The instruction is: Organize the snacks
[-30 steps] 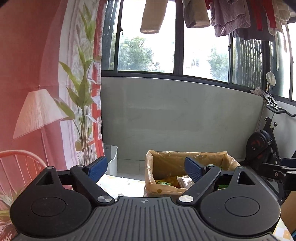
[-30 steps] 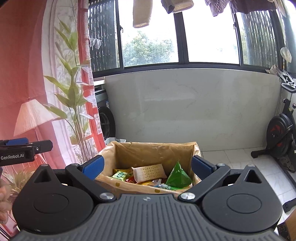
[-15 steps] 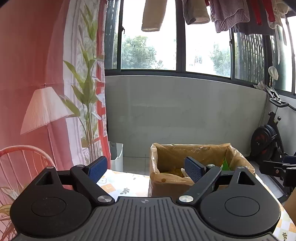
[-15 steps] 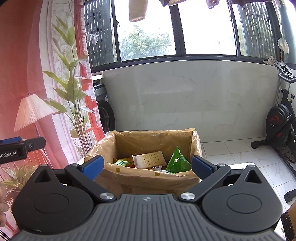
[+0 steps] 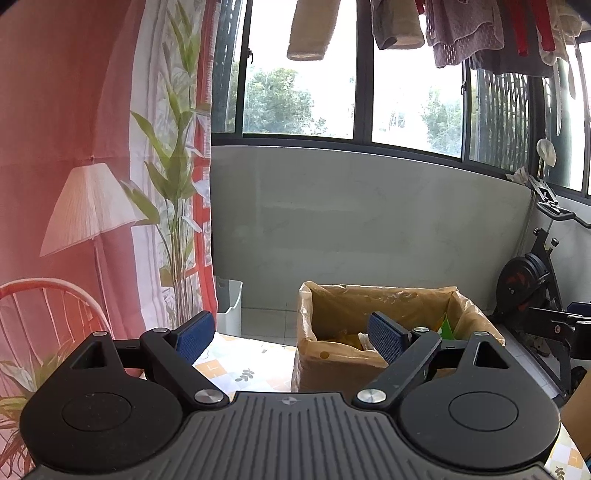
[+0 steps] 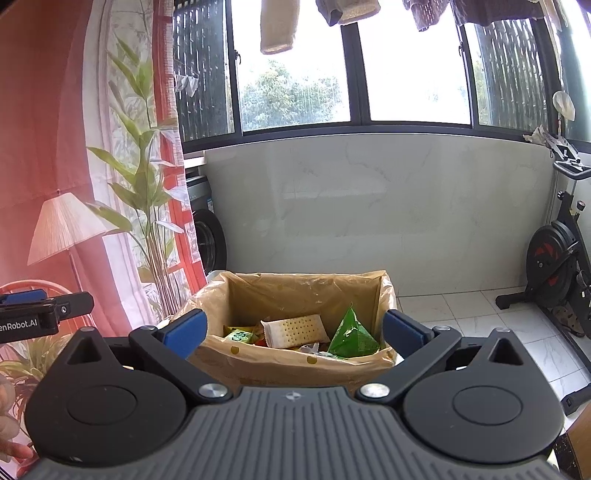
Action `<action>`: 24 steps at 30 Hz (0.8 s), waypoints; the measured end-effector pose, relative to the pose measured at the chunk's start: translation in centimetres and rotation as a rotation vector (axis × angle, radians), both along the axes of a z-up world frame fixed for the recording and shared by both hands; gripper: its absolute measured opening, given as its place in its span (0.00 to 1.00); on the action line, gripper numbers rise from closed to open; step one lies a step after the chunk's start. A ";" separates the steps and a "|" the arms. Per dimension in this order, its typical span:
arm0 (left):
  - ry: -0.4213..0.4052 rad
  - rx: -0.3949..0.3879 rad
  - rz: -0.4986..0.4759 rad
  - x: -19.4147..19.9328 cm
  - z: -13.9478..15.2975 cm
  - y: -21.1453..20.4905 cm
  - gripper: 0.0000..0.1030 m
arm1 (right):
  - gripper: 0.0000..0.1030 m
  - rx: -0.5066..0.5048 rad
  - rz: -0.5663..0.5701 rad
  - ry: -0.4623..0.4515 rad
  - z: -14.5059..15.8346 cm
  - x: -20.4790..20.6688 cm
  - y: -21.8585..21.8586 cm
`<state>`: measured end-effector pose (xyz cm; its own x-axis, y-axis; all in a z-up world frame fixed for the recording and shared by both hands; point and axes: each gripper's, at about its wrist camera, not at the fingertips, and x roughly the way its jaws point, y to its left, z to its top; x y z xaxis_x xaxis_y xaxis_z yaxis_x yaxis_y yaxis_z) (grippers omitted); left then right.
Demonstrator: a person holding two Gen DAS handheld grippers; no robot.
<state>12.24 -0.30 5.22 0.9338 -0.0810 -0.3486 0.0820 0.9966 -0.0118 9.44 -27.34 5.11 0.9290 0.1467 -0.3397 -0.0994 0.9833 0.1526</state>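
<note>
A cardboard box lined with a tan plastic bag (image 6: 295, 291) (image 5: 380, 306) stands on the patterned table. Inside lie several snacks: a cracker pack (image 6: 295, 330), a green triangular pouch (image 6: 351, 332) and a small green-labelled packet (image 6: 240, 336). My right gripper (image 6: 293, 330) is open and empty, held just short of the box's near wall. My left gripper (image 5: 291, 338) is open and empty too, to the left of the box, with its right fingertip in front of the box's near corner. The left gripper's side (image 6: 37, 314) shows at the right wrist view's left edge.
The tablecloth (image 5: 243, 365) has a floral tile print. Beyond the table are a white bin (image 5: 229, 306), a curtain with a plant print (image 5: 173, 184), an exercise bike (image 6: 557, 266) on the tiled floor and hanging laundry (image 5: 461, 33). A hand's fingers (image 6: 9, 424) show low left.
Both grippers have drawn back and tilted up: the box sits lower and farther in both views, and less of its inside shows in the left wrist view. Both stayed open.
</note>
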 end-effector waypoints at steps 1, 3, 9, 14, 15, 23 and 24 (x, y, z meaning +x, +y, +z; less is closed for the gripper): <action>-0.001 0.000 -0.001 0.0 0.0 0.0 0.89 | 1.00 0.000 0.001 -0.002 0.1 0.0 0.0; -0.006 0.000 -0.004 0.0 0.1 0.0 0.89 | 1.00 -0.001 0.001 -0.009 0.2 -0.1 -0.1; -0.022 0.006 -0.001 -0.3 0.1 0.0 0.89 | 1.00 -0.003 0.000 -0.019 0.5 -0.2 -0.2; -0.033 0.006 0.000 -0.6 0.1 0.0 0.89 | 1.00 -0.003 0.011 -0.028 0.6 -0.3 -0.2; -0.035 0.005 0.001 -0.7 0.2 -0.1 0.89 | 1.00 -0.005 0.012 -0.029 0.6 -0.3 -0.2; -0.065 0.013 -0.011 -1.4 0.3 -0.3 0.89 | 1.00 -0.009 0.016 -0.029 0.6 -0.3 -0.1; -0.066 0.013 -0.012 -1.5 0.3 -0.4 0.89 | 1.00 -0.009 0.016 -0.030 0.6 -0.3 -0.1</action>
<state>10.76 -0.66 5.51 0.9538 -0.0881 -0.2871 0.0942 0.9955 0.0074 9.17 -27.42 5.69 0.9364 0.1583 -0.3133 -0.1192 0.9829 0.1406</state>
